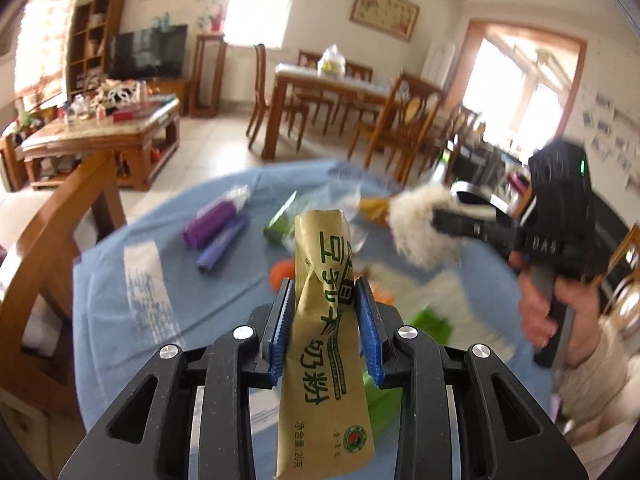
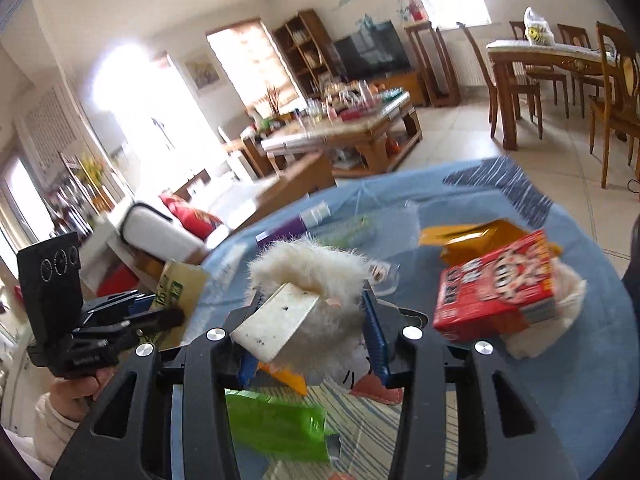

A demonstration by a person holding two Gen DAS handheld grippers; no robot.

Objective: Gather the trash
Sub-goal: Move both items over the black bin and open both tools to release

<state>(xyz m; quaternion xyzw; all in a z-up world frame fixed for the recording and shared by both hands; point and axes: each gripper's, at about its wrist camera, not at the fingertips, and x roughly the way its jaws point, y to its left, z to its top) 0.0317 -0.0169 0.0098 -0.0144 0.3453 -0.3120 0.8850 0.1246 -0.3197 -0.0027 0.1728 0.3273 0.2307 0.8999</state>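
Two pieces of trash are already gripped: the left hand-held gripper (image 1: pixel 324 320) is clamped on a tan sachet (image 1: pixel 320 344), the right hand-held gripper (image 2: pixel 312 328) on a white fluffy scrap (image 2: pixel 308 276), both held off the blue worktop (image 2: pixel 592 380). Much is judged left: a red box (image 2: pixel 496 292) at three o'clock of the right hand-held gripper, a green wrapper (image 2: pixel 280 424) at six, purple tubes (image 1: pixel 216 232) at eleven of the left.

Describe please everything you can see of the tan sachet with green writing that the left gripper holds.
The tan sachet is a long, narrow packet, paper-like or matte foil, printed with green characters and a small round red-and-green emblem near its lower end. Its top end looks torn open and crumpled. It stands nearly upright, twisted at the waist, where the blue pads of the left gripper pinch it from both sides. It hangs above the blue tablecloth, apparently touching nothing else.
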